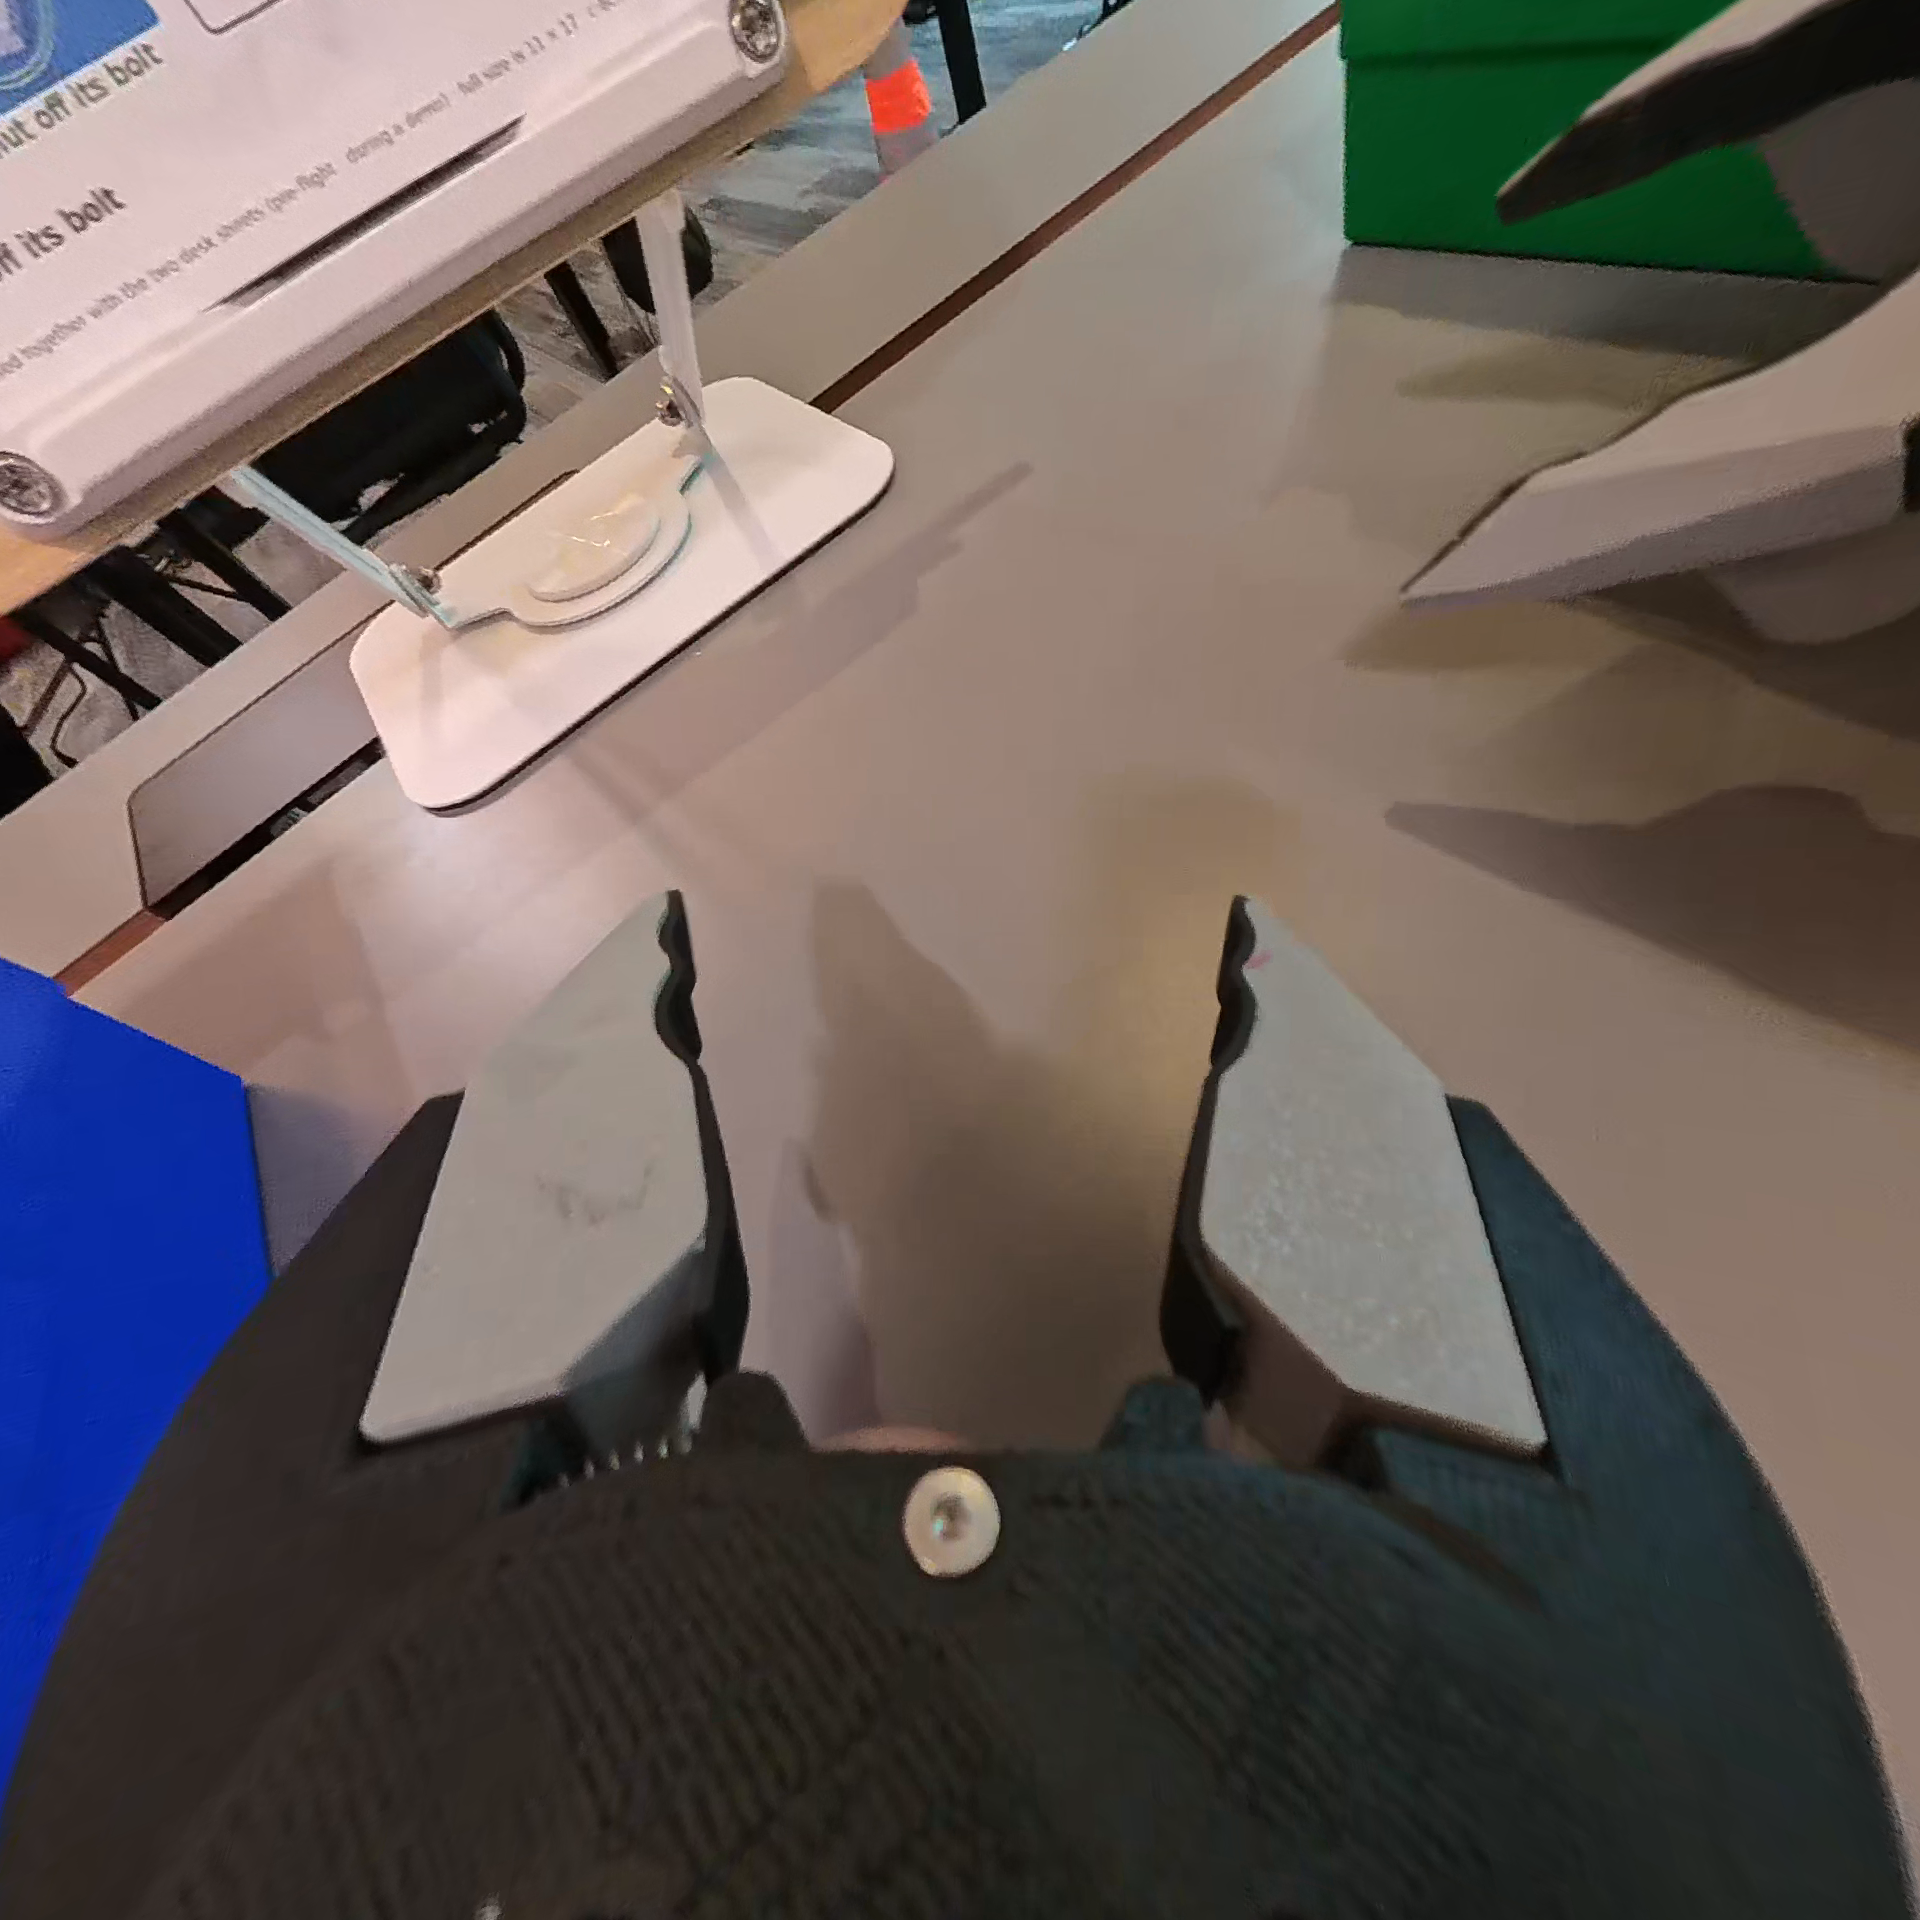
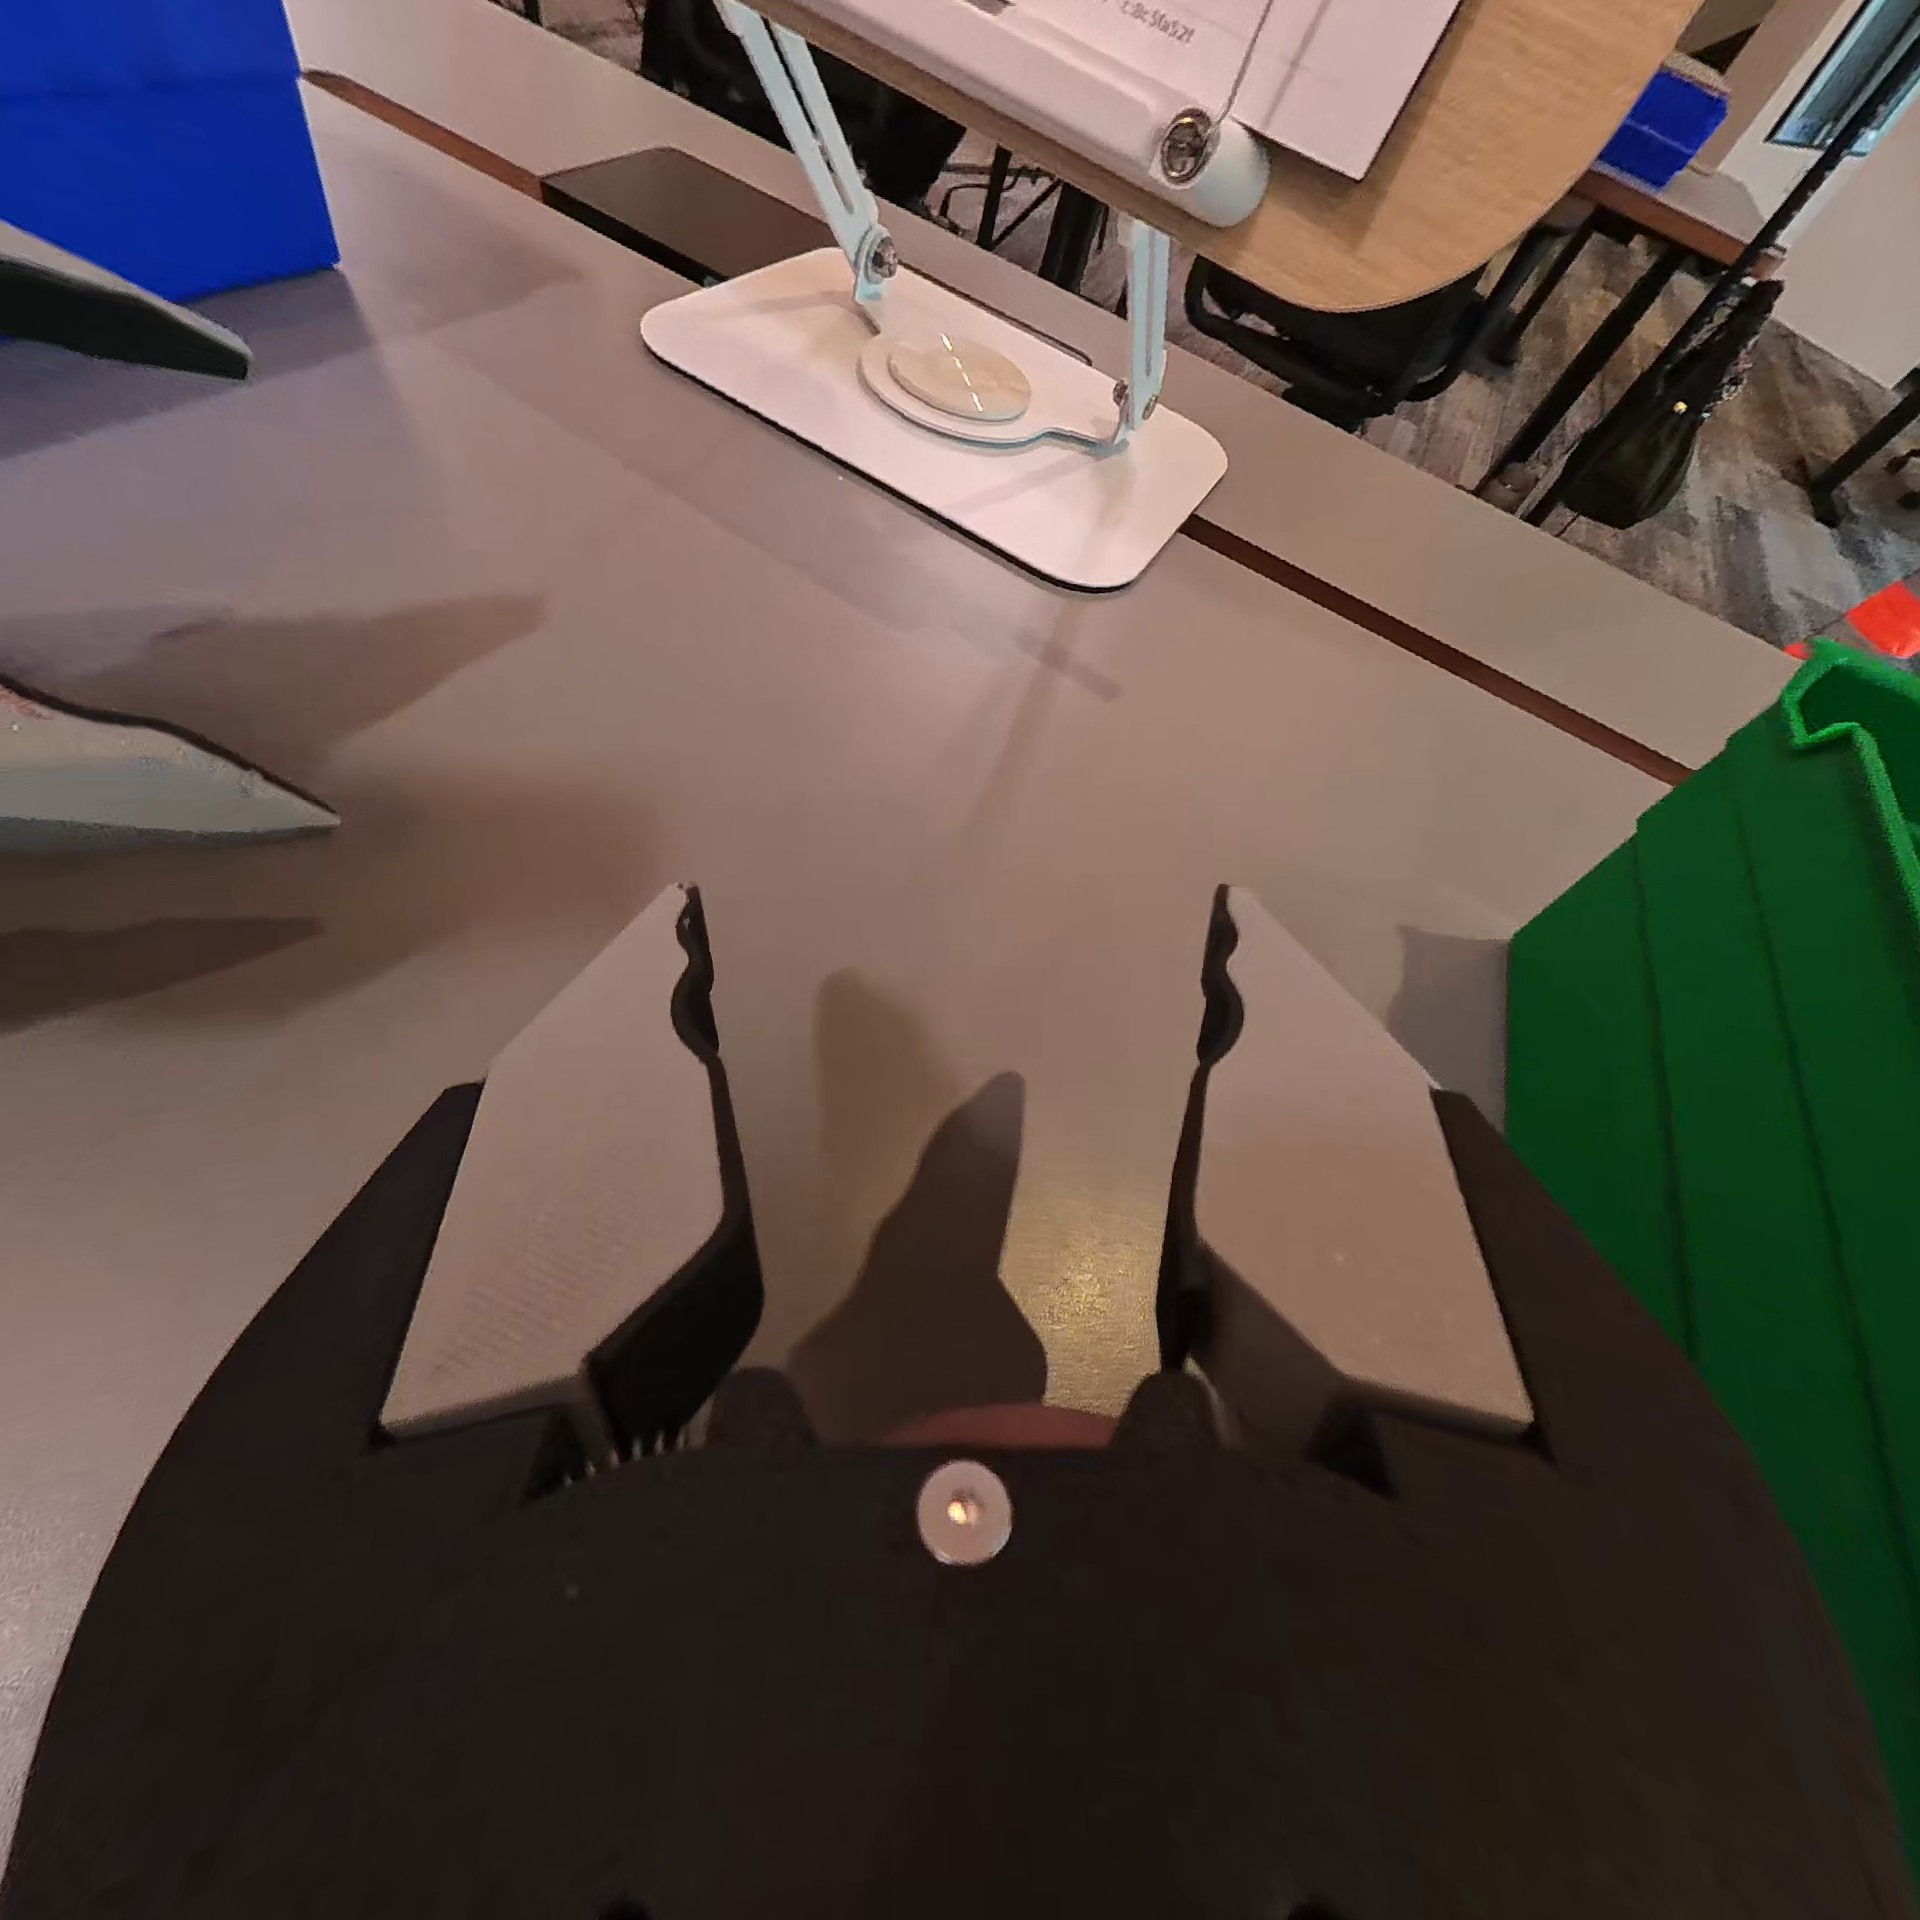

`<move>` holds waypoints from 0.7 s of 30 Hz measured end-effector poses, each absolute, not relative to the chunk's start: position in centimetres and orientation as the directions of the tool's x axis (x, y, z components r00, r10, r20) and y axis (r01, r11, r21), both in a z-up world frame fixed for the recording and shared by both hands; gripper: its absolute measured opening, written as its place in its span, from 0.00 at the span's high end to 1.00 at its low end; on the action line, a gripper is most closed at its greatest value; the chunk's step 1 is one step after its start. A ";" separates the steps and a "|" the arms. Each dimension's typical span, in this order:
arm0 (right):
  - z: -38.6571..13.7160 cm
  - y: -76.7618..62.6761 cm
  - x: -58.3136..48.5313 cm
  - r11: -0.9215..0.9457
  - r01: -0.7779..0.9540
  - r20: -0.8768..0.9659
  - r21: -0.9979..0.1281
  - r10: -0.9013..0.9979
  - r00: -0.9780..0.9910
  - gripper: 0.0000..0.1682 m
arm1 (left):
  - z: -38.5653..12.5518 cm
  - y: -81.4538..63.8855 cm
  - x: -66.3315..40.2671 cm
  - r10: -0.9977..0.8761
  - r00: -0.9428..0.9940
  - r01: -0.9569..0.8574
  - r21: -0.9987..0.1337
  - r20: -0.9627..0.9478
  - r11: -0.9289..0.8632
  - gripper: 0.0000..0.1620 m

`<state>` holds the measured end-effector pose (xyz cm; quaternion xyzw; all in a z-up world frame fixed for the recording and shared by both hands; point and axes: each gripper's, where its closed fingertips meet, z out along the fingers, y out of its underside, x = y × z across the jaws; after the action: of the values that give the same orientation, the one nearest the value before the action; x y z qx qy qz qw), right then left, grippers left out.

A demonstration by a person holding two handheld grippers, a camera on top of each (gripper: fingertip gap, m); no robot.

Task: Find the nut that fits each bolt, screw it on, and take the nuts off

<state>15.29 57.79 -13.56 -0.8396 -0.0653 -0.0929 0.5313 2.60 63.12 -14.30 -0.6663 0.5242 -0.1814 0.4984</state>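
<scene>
While both grippers are held low over the grey table, neither is closed on anything: the left gripper is spread wide, with only bare tabletop seen between its fingers, and the right gripper is likewise spread wide over bare tabletop. No bolt or nut can be made out in either view, so their place cannot be told. A white stand carrying a printed sheet is set at the far edge of the table, between the two grippers. A blue bin is seen just left of the left gripper, and a green bin just right of the right gripper. In each wrist view the other gripper's fingertips are caught at the frame edge.
</scene>
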 end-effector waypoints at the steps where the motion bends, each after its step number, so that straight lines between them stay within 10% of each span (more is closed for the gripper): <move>1: -13.6 57.8 15.1 -0.428 0.208 0.222 -0.879 0.018 0.975 0.45 | -14.2 63.3 2.5 -0.875 0.393 -0.515 -0.856 -0.283 0.045 0.38; 21: -12.6 56.6 12.2 -0.363 0.241 0.205 -0.900 0.134 0.970 0.46 | -12.6 62.5 1.8 -0.852 0.463 -0.441 -0.897 -0.243 0.016 0.41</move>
<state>12.21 56.61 -12.61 -0.8242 -0.1136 -0.0483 0.5527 1.80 62.49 -12.58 -0.6739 0.4800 -0.1951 0.5267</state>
